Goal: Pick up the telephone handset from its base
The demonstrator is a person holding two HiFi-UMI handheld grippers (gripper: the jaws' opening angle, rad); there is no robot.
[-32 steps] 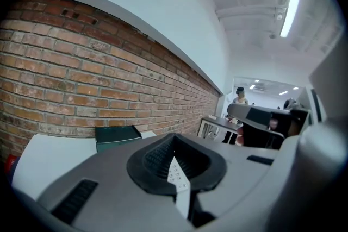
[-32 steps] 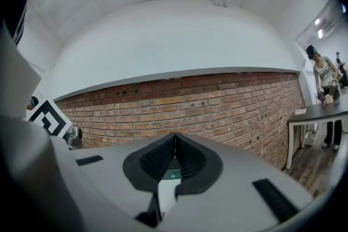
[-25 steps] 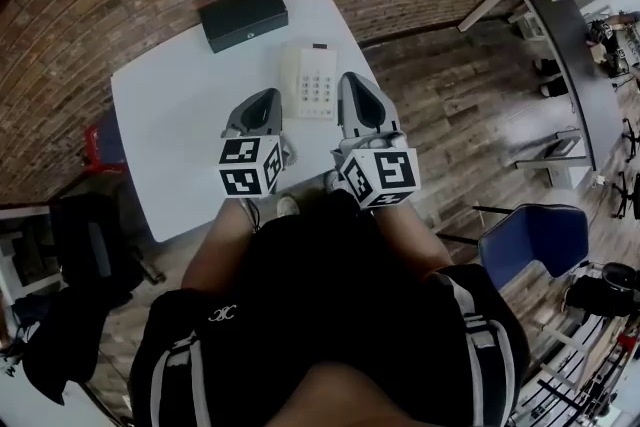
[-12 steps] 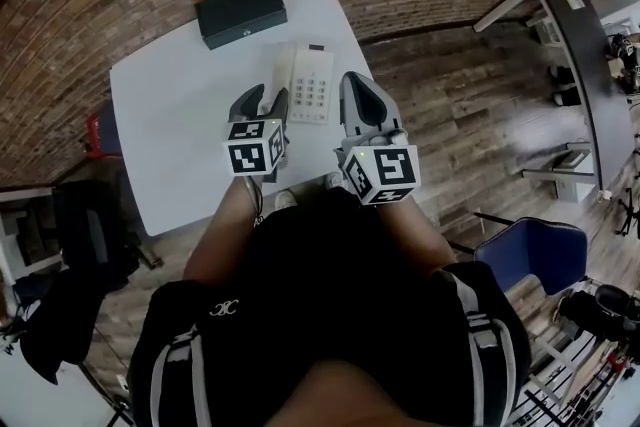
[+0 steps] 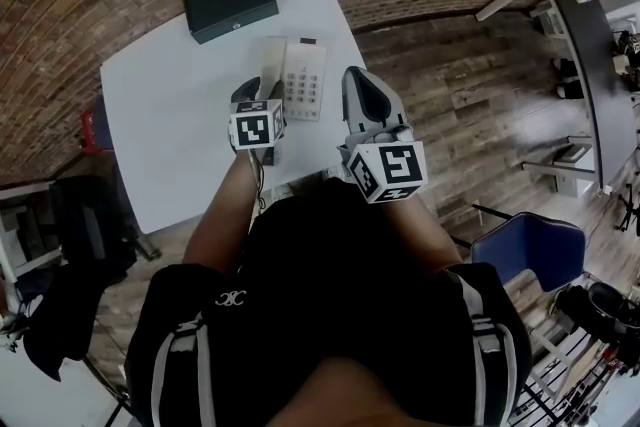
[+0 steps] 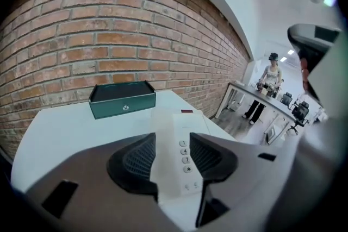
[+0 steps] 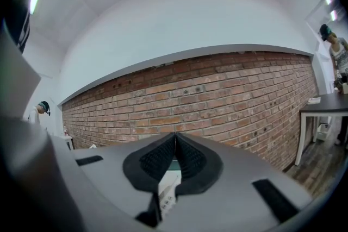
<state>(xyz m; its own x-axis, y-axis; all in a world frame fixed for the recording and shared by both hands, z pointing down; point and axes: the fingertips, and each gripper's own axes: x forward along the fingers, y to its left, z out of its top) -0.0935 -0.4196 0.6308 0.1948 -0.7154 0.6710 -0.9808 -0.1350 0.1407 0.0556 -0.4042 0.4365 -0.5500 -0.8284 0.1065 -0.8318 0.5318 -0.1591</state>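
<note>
A white telephone base [image 5: 305, 78] with a keypad lies on the white table [image 5: 170, 135], and its handset [image 5: 272, 63] rests along its left side. My left gripper [image 5: 262, 97] hangs low over the handset's near end. In the left gripper view its jaws [image 6: 172, 136] have just been opening; the handset [image 6: 165, 163] runs up between them with the pads apart from it, and the keypad [image 6: 185, 151] is just to its right. My right gripper [image 5: 353, 75] hovers right of the phone, shut on nothing [image 7: 175, 137].
A dark green box [image 5: 230, 5] [image 6: 122, 99] stands at the table's far edge against the brick wall. A blue chair [image 5: 525, 250] and a dark desk [image 5: 585, 45] stand to the right, and a person [image 6: 269, 81] is by that desk.
My left gripper has dropped forward towards the handset and its jaws have gone from shut to open. The right gripper has shifted a little and stays shut.
</note>
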